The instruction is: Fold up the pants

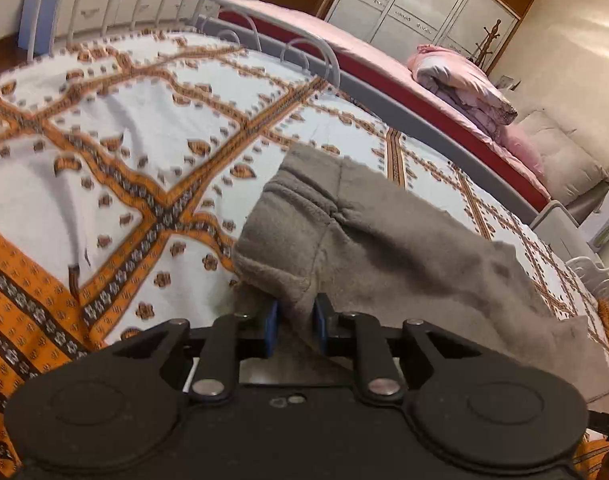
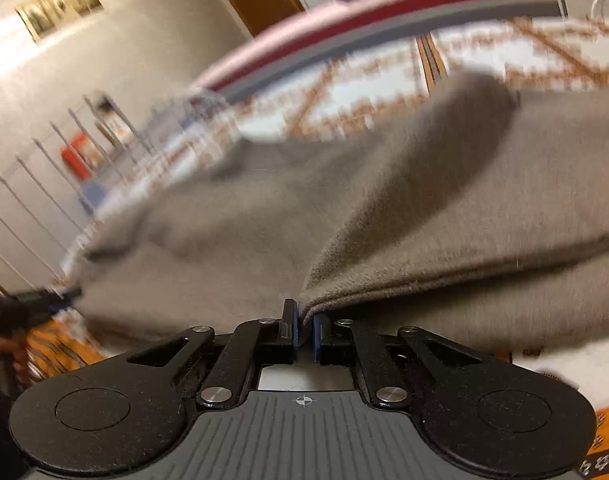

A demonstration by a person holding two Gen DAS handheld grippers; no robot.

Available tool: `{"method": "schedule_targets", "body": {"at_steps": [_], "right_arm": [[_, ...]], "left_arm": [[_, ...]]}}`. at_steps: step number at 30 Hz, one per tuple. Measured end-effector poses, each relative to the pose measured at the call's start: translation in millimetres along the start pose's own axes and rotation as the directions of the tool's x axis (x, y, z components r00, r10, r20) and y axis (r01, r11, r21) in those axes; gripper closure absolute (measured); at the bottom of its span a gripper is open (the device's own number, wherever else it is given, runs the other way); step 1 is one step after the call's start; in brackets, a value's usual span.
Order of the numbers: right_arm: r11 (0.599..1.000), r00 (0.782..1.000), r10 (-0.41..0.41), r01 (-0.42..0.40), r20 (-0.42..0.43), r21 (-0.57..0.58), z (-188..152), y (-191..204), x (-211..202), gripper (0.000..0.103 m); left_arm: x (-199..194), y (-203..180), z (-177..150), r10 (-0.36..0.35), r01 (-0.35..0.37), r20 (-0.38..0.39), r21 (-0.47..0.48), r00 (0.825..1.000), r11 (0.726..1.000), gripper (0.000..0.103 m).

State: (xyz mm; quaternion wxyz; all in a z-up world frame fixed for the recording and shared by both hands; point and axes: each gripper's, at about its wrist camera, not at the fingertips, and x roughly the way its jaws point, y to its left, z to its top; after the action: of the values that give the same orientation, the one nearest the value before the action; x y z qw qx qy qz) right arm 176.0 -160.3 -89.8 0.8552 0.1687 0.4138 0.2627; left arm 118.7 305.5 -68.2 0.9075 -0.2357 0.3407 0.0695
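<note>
Grey fleece pants [image 1: 384, 248] lie on a bed with an orange and white patterned cover [image 1: 116, 140]. My left gripper [image 1: 295, 322] is shut on an edge of the pants near the seam, with the cloth bunched up in front of it. In the right wrist view my right gripper [image 2: 304, 326] is shut on another edge of the pants [image 2: 404, 208], lifting a fold of cloth that spreads ahead, blurred by motion. The left gripper [image 2: 44, 300] shows at the left edge of that view, also on the cloth.
A grey metal bed rail [image 1: 384, 96] runs along the far side of the cover. Beyond it stands a second bed with a pink sheet and a rolled pink quilt [image 1: 464, 80]. White wardrobes [image 1: 416, 4] and a grey cushion [image 1: 564, 152] are behind.
</note>
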Motion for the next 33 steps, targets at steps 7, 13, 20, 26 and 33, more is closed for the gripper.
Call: {"method": "schedule_targets", "body": {"at_steps": [7,13,20,26,33], "right_arm": [[1.0,0.998,-0.012,0.011,0.069,0.025,24,-8,-47,0.082],[0.988,0.977,-0.133,0.117,0.17,0.098,61,-74,-119,0.082],[0.904,0.98,-0.169,0.111,0.108,0.412,56,-160,-133,0.081],[0.825,0.979,-0.192,0.12,0.073,0.552,48,-197,-121,0.08],[0.803,0.984,-0.137,0.044,0.113,0.595,51,-208,-113,0.076]], "left_arm": [[-42,-30,19,0.094,-0.101,0.102,0.067,0.99,0.993,0.086],[-35,-84,26,-0.003,-0.003,0.039,0.133,0.999,0.991,0.073],[30,-120,-9,0.071,-0.025,-0.164,0.267,0.984,0.963,0.072],[43,-115,-11,0.124,-0.071,-0.184,0.268,0.975,0.961,0.073],[43,-113,-11,0.115,-0.058,-0.193,0.278,0.975,0.959,0.071]]}}
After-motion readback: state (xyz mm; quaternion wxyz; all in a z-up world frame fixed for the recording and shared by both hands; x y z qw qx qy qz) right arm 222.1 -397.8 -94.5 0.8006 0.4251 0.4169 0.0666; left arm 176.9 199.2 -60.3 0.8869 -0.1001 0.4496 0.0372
